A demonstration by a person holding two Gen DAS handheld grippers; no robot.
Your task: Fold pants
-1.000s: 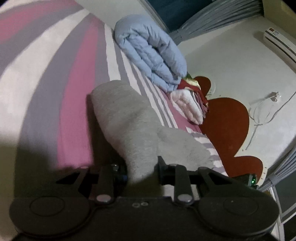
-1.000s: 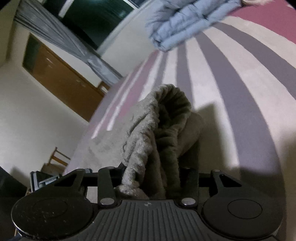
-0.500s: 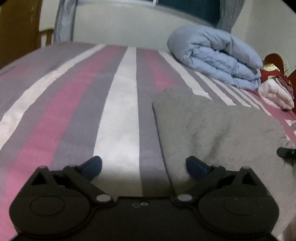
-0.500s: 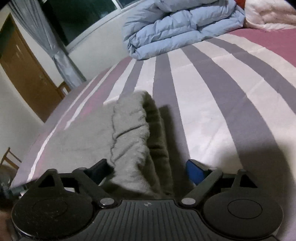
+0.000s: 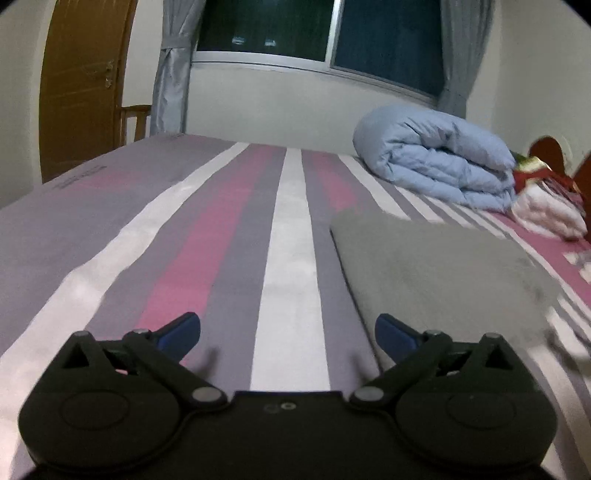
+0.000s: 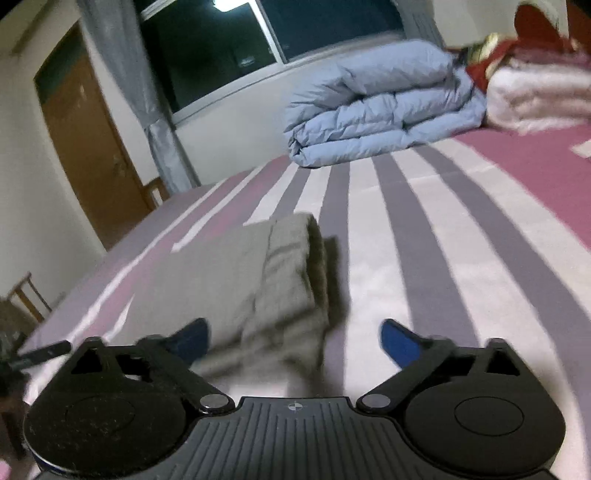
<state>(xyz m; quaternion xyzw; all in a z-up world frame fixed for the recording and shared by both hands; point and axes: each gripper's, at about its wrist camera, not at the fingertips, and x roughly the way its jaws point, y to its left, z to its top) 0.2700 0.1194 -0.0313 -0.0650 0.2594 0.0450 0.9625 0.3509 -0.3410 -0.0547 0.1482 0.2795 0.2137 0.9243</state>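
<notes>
A rolled pale-blue duvet (image 5: 436, 155) lies at the far side of the striped bedspread (image 5: 288, 258), with a folded white blanket (image 6: 535, 99) and a red cloth (image 5: 535, 177) just beside it. Behind the bed are a dark window (image 5: 317, 33), grey curtains (image 5: 171, 66) and a brown door (image 5: 81, 81). Nothing lies between either gripper and the garment.

The grey pants (image 5: 436, 273) lie folded flat on the bedspread. The left gripper (image 5: 288, 332) is spread wide with only bedspread between its blue pads; the pants' near edge is at its right pad. The right gripper (image 6: 295, 339) has just been opening and is spread wide; the pants' (image 6: 258, 280) thick folded end lies loosely between its fingers, nearer the left one, and is not pinched.

The fabric looks fleecy, its layers stacked at the fold.
</notes>
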